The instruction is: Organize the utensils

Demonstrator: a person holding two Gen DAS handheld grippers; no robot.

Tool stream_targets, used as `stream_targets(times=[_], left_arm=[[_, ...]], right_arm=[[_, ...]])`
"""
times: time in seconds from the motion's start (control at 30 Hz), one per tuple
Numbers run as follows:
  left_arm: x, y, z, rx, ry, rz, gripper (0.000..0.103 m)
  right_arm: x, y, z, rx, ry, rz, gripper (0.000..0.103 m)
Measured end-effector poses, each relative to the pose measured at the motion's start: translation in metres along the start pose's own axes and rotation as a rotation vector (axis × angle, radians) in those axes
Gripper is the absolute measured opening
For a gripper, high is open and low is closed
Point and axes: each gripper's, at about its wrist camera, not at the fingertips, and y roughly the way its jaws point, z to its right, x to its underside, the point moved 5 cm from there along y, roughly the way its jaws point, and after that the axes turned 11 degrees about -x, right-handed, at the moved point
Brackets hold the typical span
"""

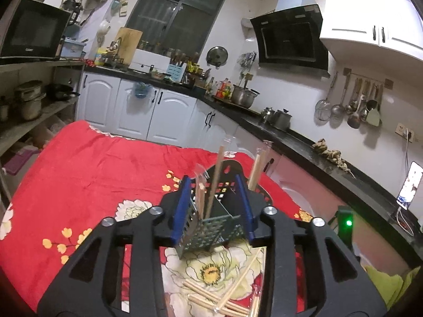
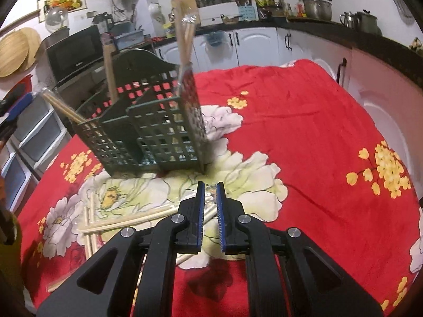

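A dark green lattice utensil holder (image 1: 211, 227) (image 2: 156, 134) stands tilted on the red flowered cloth, with wrapped chopstick pairs (image 1: 215, 182) (image 2: 185, 39) standing in its compartments. My left gripper (image 1: 214, 185) has its blue pads on both sides of the holder and is shut on it. Loose wrapped chopsticks (image 1: 224, 295) (image 2: 127, 222) lie on the cloth in front of the holder. My right gripper (image 2: 210, 187) is low over the cloth with its jaws narrowly apart around the end of a wrapped chopstick pair (image 2: 208, 212).
The red flowered cloth (image 2: 304, 137) covers the table. White cabinets and a black counter (image 1: 330, 163) with pots run behind and to the right. A shelf with a microwave (image 1: 31, 29) stands at the left. A phone (image 1: 409, 185) leans on the counter.
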Motion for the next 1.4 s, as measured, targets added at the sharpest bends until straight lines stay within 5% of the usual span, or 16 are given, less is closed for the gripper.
stream_targets(times=[0.43,0.73,0.97,1.33,1.4], left_arm=[[0.054,-0.002,-0.009,-0.047,0.025,-0.137,0.044],[0.102,0.022,-0.031,-0.094,-0.005,-0.315,0.044],[0.134,0.042,-0.037,-0.061,-0.053,-0.462,0.044],[0.153,0.062,-0.034,-0.062,-0.036,-0.547,0.044],[0.155,0.064,-0.032,-0.066,-0.024,-0.547,0.037]], right_arm=[[0.010,0.021,0.019,-0.023,0.081,-0.067,0.026],[0.011,0.025,0.017,-0.028,0.082,-0.080,0.031],[0.011,0.027,0.015,-0.031,0.068,-0.098,0.037],[0.010,0.036,0.019,-0.033,0.053,-0.121,0.039],[0.009,0.039,0.019,-0.043,0.056,-0.127,0.039]])
